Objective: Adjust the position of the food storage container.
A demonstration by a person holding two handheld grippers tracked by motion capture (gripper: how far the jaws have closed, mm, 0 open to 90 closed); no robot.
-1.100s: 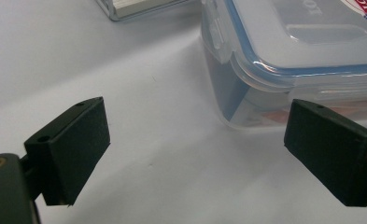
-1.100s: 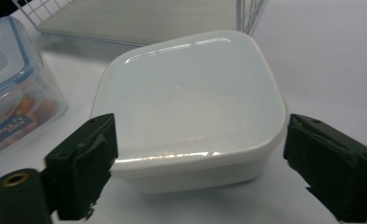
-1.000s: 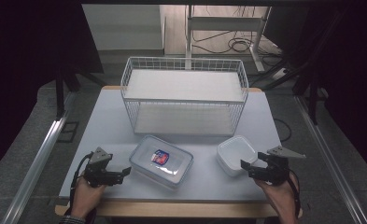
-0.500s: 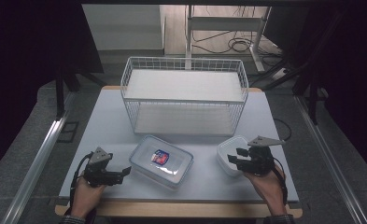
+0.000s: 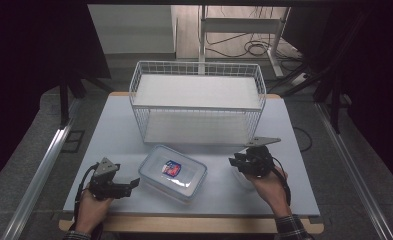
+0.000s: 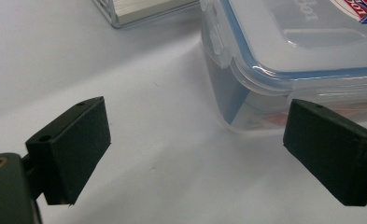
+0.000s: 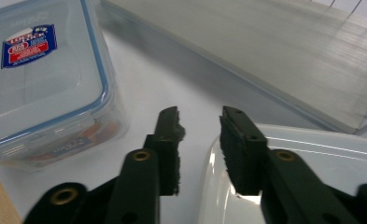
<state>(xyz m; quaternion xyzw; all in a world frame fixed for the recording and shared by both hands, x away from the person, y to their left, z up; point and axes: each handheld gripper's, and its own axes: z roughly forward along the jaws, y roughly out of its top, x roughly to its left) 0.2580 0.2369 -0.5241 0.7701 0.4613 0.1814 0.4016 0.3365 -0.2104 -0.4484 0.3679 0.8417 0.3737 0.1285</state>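
A clear lidded box [image 5: 173,172] with a red and blue label lies at the front middle of the white table [image 5: 114,130]. My left gripper [image 5: 131,184] rests just left of it, open, with its jaws wide apart and one corner of the box [image 6: 288,51] ahead of them. My right gripper [image 5: 234,161] sits over a small open white tub [image 5: 239,179] that the hand mostly hides. In the right gripper view the jaws [image 7: 200,126] have just been closing. They straddle the tub's [image 7: 312,158] near rim, with a gap still showing.
A white wire basket [image 5: 196,100] with a pale board floor [image 7: 265,51] stands behind both containers at the table's back middle. Dark floor, rails and cables surround the table. The wooden front edge [image 5: 184,225] runs under both forearms.
My right gripper moved left and forward from the table's right side onto the white tub, and its jaws narrowed. The left gripper and the lidded box stayed put.
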